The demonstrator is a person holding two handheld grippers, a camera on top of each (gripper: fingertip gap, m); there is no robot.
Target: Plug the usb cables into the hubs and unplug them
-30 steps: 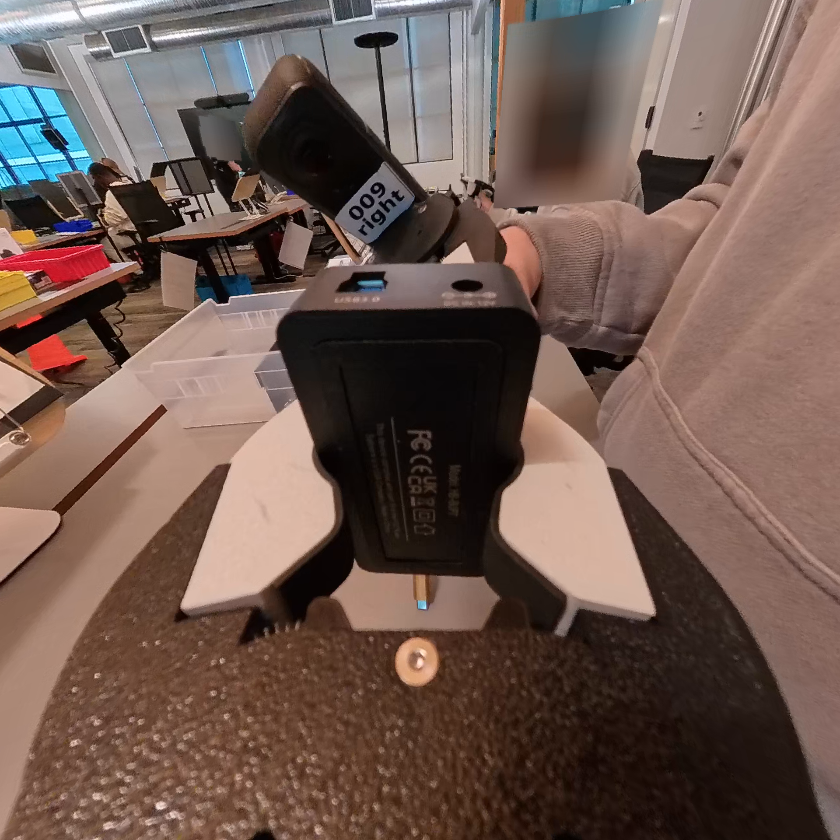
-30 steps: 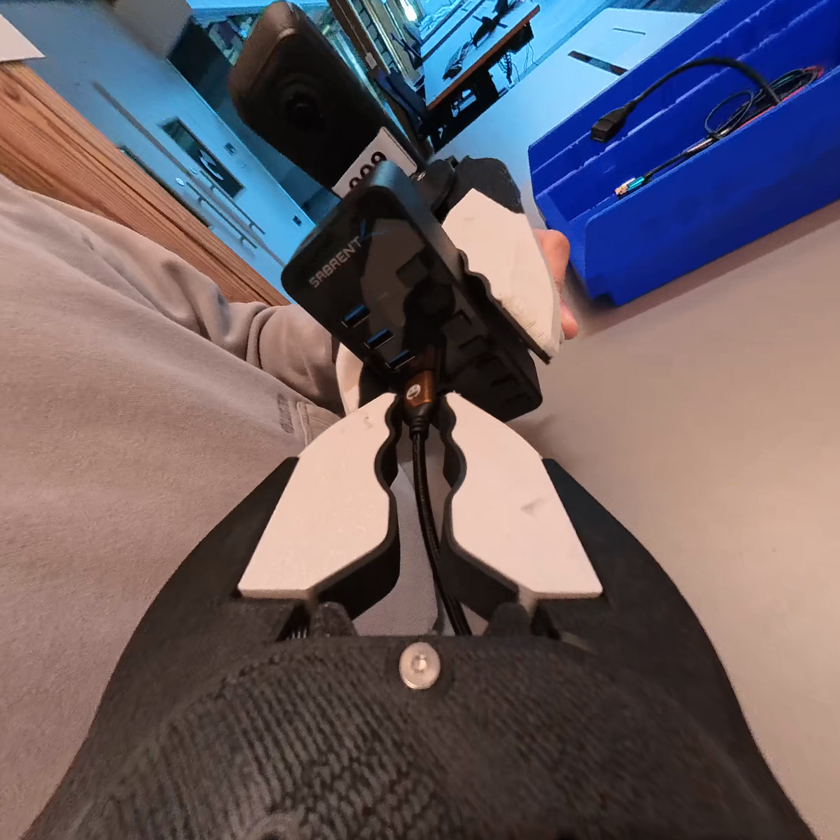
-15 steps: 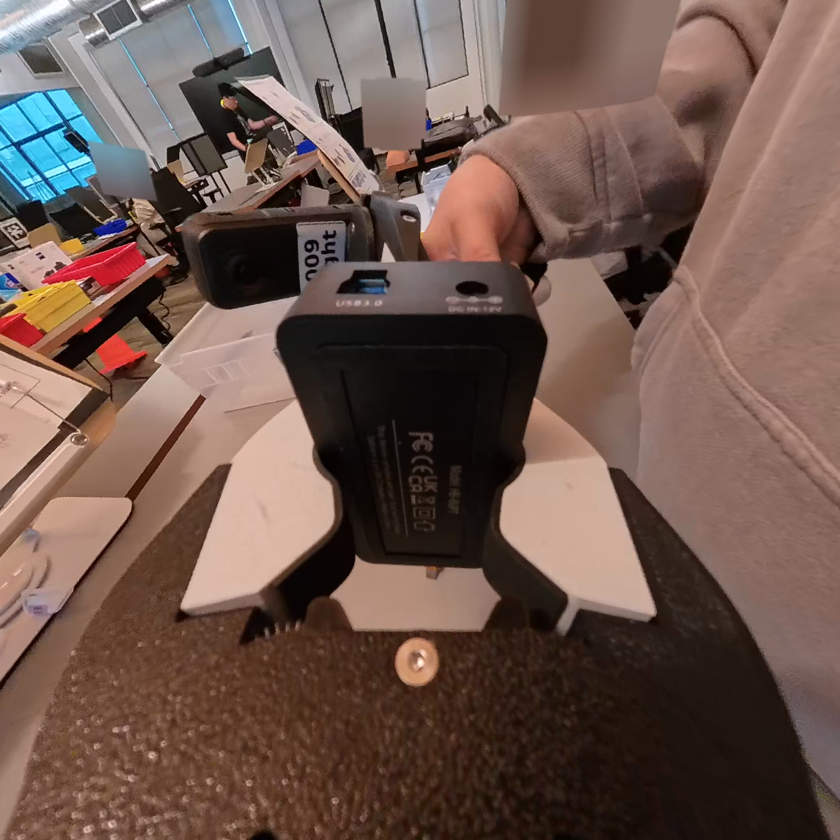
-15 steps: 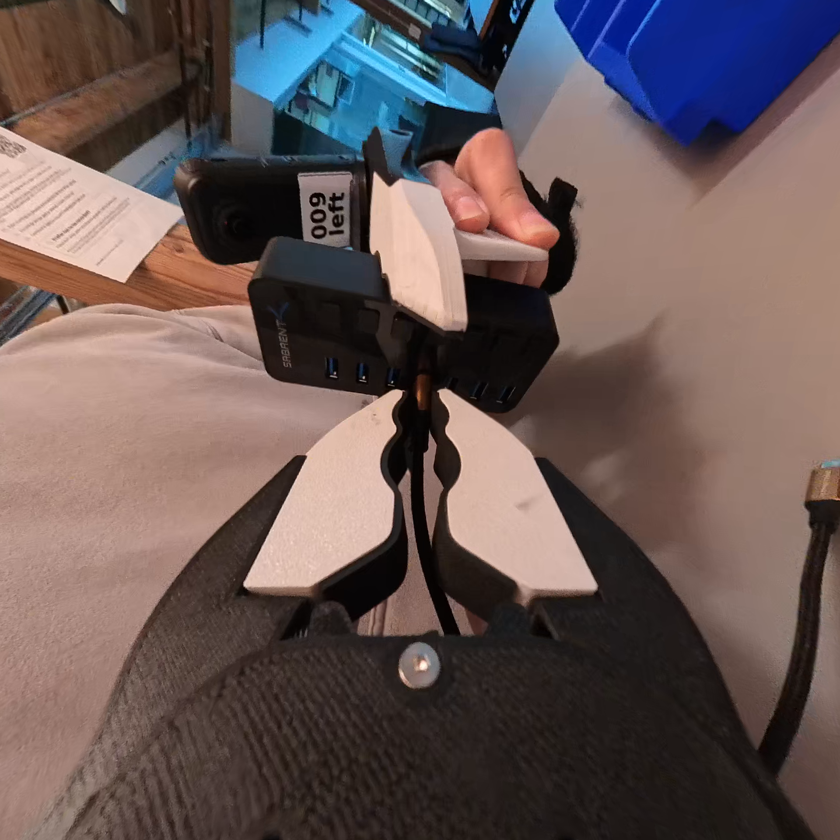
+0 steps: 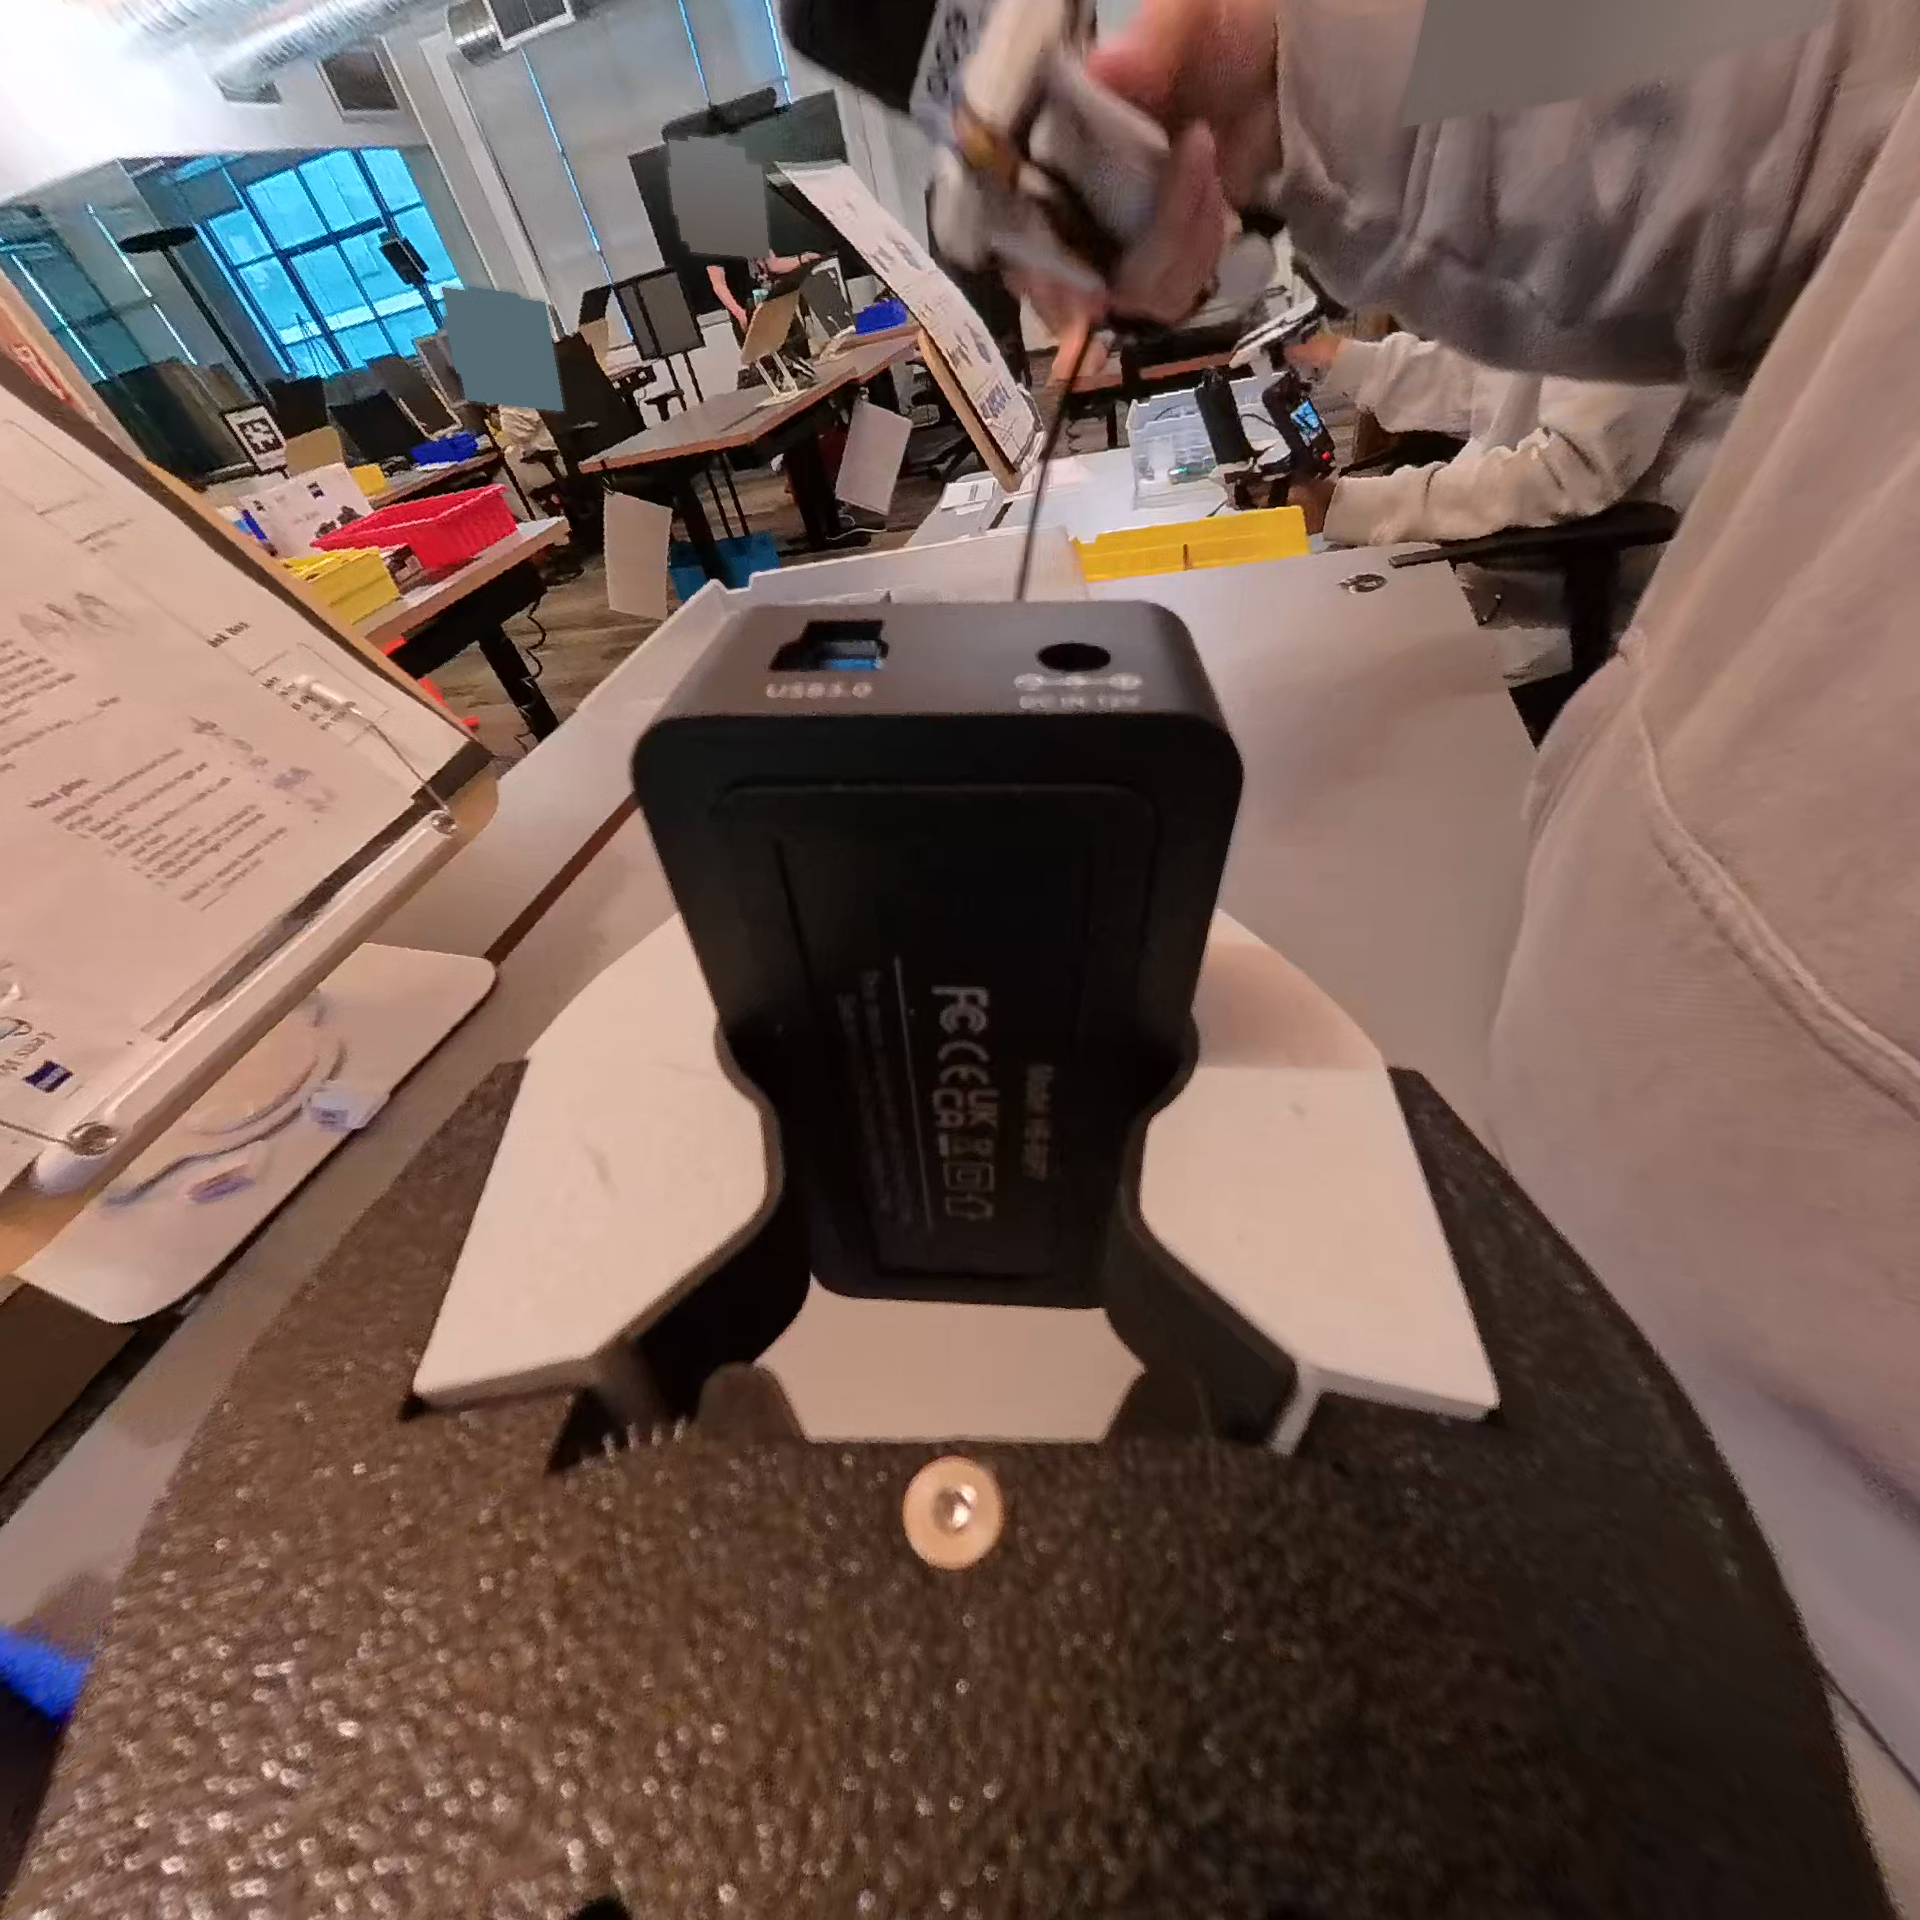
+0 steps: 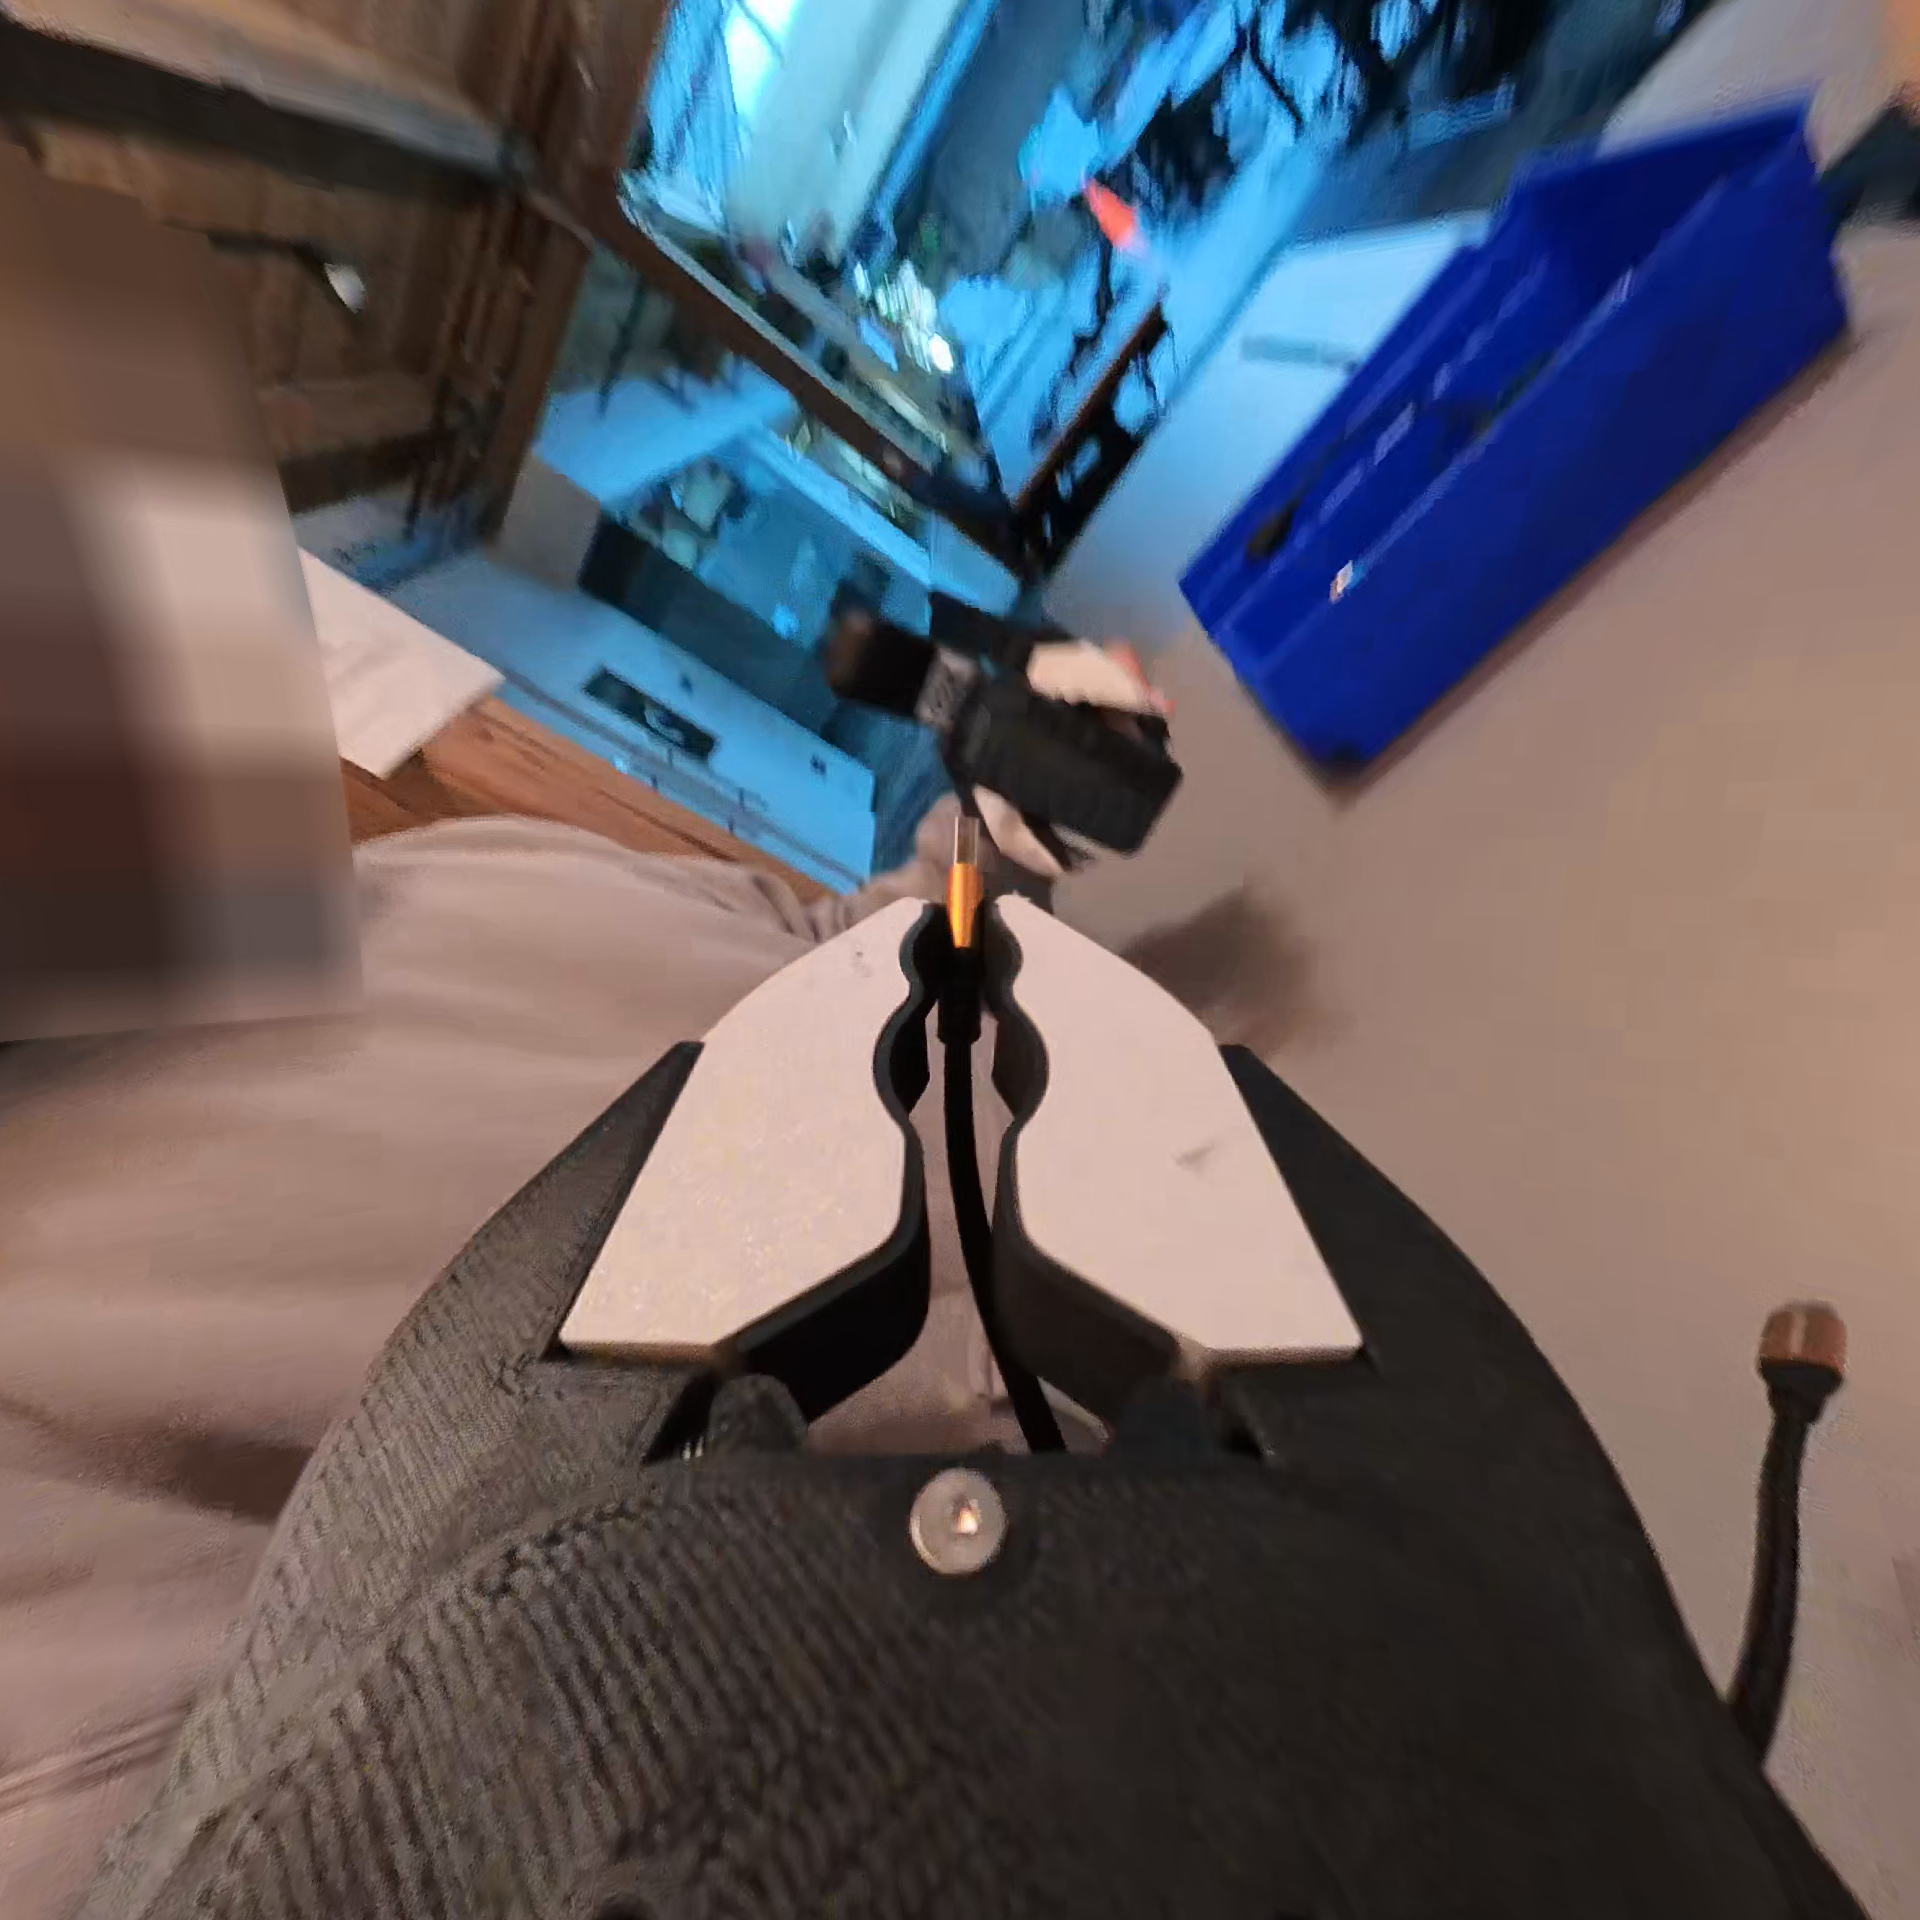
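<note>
Now the cable (image 6: pixel 962 1101) is unplugged, well apart from the hub (image 5: pixel 940 935).
Left gripper (image 5: pixel 956 1049) clamps the hub; its view alone shows the hub's end sockets. Right gripper (image 6: pixel 961 920) pinches the cable; only its view shows the bare plug (image 6: pixel 964 840) and a blue bin (image 6: pixel 1538 457) beyond the hub.

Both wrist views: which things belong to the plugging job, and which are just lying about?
Job: hub in left hand-held gripper; cable in right hand-held gripper.
Lying about: blue bin, document stand, red bin, yellow bins.
</note>
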